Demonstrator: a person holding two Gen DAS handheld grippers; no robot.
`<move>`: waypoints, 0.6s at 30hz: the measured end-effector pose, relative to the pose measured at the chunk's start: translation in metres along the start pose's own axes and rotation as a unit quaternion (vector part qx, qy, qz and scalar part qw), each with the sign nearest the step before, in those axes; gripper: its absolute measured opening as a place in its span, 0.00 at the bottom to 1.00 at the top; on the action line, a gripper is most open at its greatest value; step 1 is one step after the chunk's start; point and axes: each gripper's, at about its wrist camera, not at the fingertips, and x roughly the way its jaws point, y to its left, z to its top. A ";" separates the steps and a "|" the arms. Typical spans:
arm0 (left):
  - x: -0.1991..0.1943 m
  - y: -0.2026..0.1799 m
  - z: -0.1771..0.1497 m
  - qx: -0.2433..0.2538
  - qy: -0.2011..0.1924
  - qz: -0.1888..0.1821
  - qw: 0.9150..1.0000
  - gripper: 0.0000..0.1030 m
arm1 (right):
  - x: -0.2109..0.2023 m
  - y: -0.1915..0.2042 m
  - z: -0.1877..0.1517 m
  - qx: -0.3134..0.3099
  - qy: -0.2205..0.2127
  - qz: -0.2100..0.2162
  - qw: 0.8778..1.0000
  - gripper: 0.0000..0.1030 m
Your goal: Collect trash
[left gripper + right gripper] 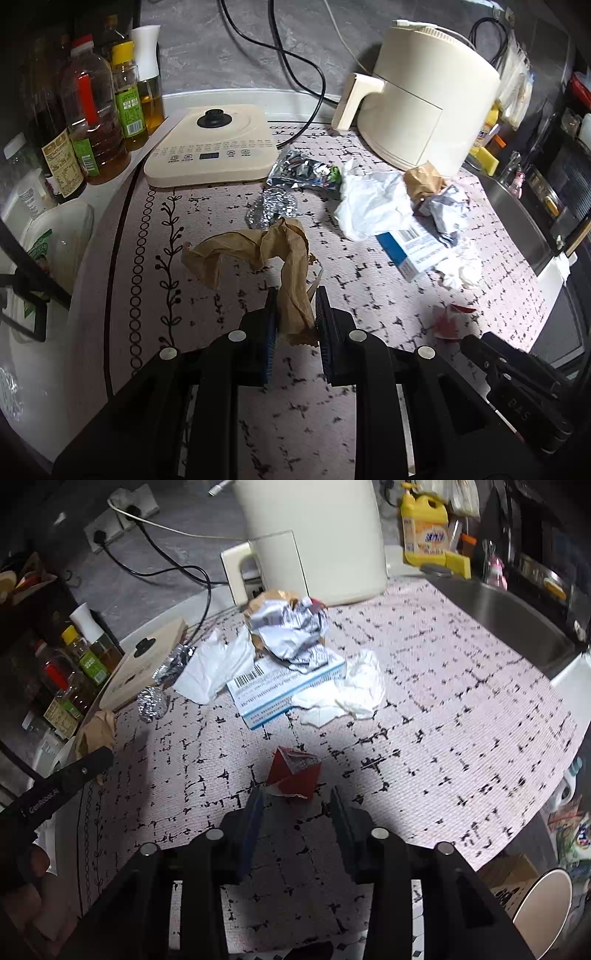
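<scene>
The left gripper [295, 314] pinches a crumpled brown paper strip [258, 251], lifted above the patterned mat [369, 295]. The right gripper [295, 805] is spread, nothing pressed; a red wrapper [293, 771] lies on the mat just beyond its tips. Farther off lie white tissue [351, 690], a blue-and-white box [273, 690], foil [273, 210], then the cream air fryer [424, 103] and, far left, an induction cooker [210, 147].

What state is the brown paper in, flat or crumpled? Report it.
Crumpled. The brown paper is twisted into a creased strip, its lower end pinched in the left tool and lifted off the mat.
</scene>
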 end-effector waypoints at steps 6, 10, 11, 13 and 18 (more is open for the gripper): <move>0.009 0.008 0.004 0.001 0.005 0.000 1.000 0.20 | 0.011 0.001 0.001 0.011 0.002 0.002 1.000 0.15; 0.009 0.008 0.004 0.002 0.005 -0.002 1.000 0.20 | 0.005 0.002 0.002 0.009 -0.006 0.004 1.000 0.15; 0.008 0.007 0.004 0.003 0.004 -0.003 1.000 0.19 | 0.002 0.003 0.002 0.009 -0.008 0.004 1.000 0.15; 0.006 0.004 0.005 0.004 0.002 -0.006 1.000 0.20 | -0.004 0.003 0.002 0.008 -0.013 0.004 1.000 0.15; -0.002 -0.012 0.003 0.013 -0.004 -0.019 1.000 0.19 | -0.029 -0.003 0.001 0.006 -0.033 -0.001 0.999 0.15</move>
